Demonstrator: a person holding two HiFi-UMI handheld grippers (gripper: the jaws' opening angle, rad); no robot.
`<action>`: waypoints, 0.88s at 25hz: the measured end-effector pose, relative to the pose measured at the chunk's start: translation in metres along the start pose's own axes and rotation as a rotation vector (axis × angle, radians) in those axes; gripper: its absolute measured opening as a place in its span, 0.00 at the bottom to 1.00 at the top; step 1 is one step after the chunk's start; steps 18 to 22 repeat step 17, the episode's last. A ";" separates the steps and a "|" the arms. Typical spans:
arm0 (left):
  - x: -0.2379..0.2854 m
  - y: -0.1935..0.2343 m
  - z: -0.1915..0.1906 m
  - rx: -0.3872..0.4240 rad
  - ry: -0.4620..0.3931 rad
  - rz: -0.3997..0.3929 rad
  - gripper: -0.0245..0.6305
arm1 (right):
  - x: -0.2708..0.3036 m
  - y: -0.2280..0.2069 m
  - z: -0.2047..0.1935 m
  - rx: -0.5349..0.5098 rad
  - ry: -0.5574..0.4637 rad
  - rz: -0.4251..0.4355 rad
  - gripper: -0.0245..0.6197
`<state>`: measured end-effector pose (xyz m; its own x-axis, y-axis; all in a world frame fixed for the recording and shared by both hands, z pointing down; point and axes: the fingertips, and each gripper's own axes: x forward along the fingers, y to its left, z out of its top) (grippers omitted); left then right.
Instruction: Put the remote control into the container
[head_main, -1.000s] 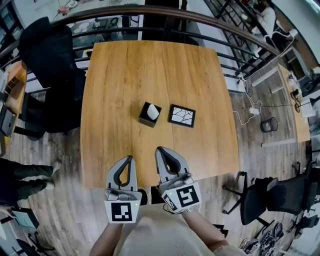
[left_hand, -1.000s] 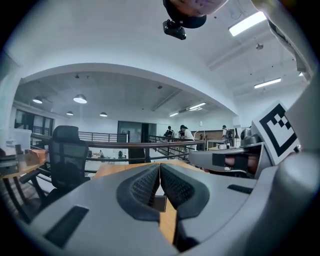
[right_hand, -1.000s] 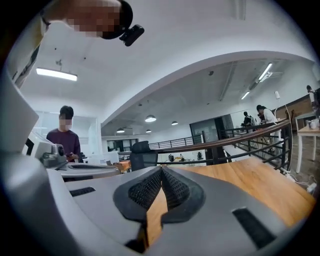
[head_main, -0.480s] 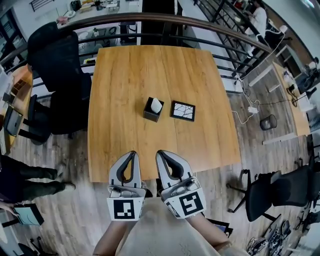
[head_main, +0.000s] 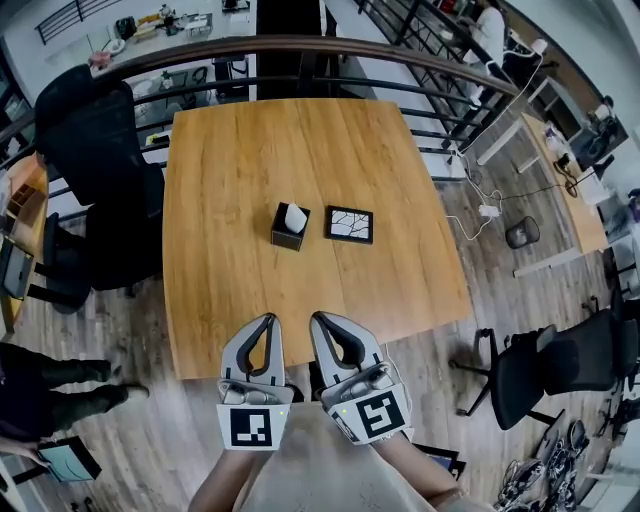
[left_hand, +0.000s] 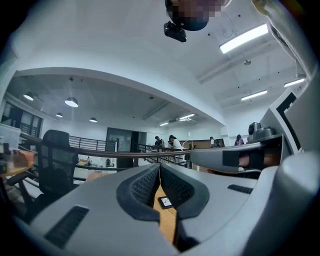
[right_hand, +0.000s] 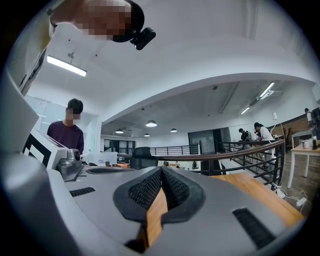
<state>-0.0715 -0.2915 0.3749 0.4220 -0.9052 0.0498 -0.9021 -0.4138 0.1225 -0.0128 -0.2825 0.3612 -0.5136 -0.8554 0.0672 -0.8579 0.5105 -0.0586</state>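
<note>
A small black box container (head_main: 286, 232) stands mid-table with a white object (head_main: 295, 217), seemingly the remote control, sticking up out of it. My left gripper (head_main: 266, 319) and right gripper (head_main: 319, 317) hover side by side over the table's near edge, far short of the box. Both are shut with nothing between the jaws. In the left gripper view the jaws (left_hand: 160, 168) meet tip to tip, and so do they in the right gripper view (right_hand: 161, 170).
A flat black tile with white crack-like lines (head_main: 349, 224) lies just right of the box, also seen as the tile (left_hand: 165, 202) past the left jaws. The wooden table (head_main: 230, 290) has a railing (head_main: 300, 45) behind it, a black office chair (head_main: 90, 150) at its left and another chair (head_main: 540, 370) at the right.
The head view has drifted, so the table sits a little differently in frame. Both grippers stay shut at the near edge; the box and tile have not moved on the table.
</note>
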 end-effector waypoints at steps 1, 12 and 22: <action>0.000 0.001 -0.001 -0.006 0.001 0.001 0.06 | 0.000 -0.001 -0.002 0.002 0.005 -0.005 0.07; 0.003 0.010 -0.011 -0.017 0.017 0.006 0.06 | 0.005 0.003 -0.017 0.017 0.054 0.002 0.07; 0.003 0.013 -0.009 -0.022 0.022 0.016 0.06 | 0.009 0.003 -0.021 0.038 0.061 0.005 0.07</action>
